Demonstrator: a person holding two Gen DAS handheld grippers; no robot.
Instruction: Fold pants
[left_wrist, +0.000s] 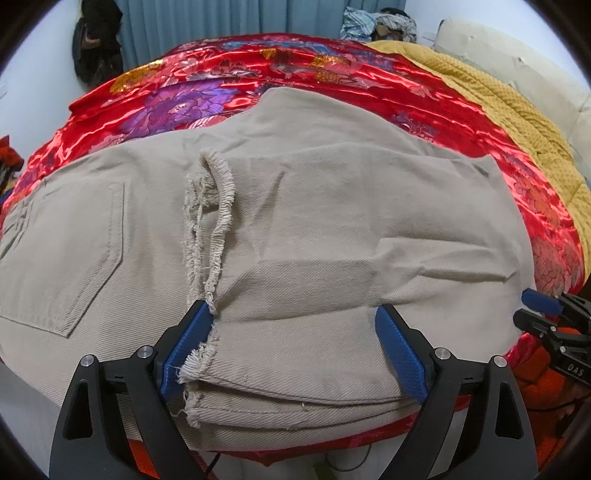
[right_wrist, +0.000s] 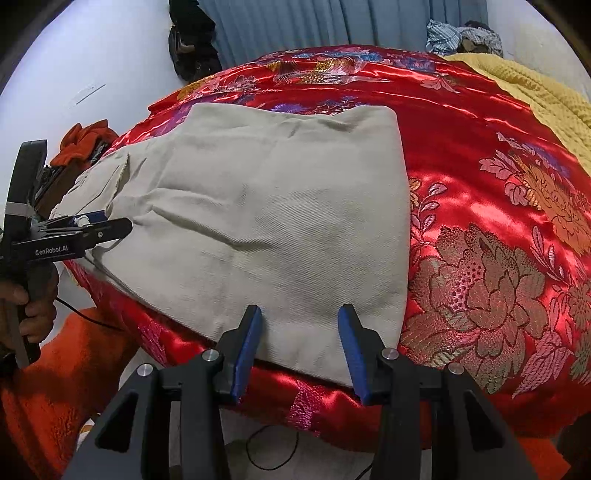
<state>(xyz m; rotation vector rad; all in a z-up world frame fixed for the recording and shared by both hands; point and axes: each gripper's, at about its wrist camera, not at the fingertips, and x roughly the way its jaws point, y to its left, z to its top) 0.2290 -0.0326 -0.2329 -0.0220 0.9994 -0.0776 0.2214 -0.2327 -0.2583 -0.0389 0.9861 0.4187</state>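
Observation:
Beige pants (left_wrist: 295, 229) lie folded on a red satin bedspread (left_wrist: 229, 85); the legs are doubled over the seat, frayed hems (left_wrist: 207, 229) lying near the back pocket (left_wrist: 85, 258). My left gripper (left_wrist: 295, 314) is open, its blue fingers (left_wrist: 192, 332) straddling the near stacked edge of the pants. My right gripper (right_wrist: 301, 314) is open over the near edge of the folded end of the pants (right_wrist: 266, 221), holding nothing. The left gripper shows in the right wrist view (right_wrist: 107, 225) at the hem side. The right gripper shows at the right edge of the left wrist view (left_wrist: 543, 306).
A yellow knitted blanket (left_wrist: 498, 110) lies on the bed's right side. A pile of clothes (left_wrist: 380, 22) sits at the far end, a dark bag (left_wrist: 96, 40) hangs by blue curtains. An orange sleeve (right_wrist: 74, 369) and cables hang below the bed edge.

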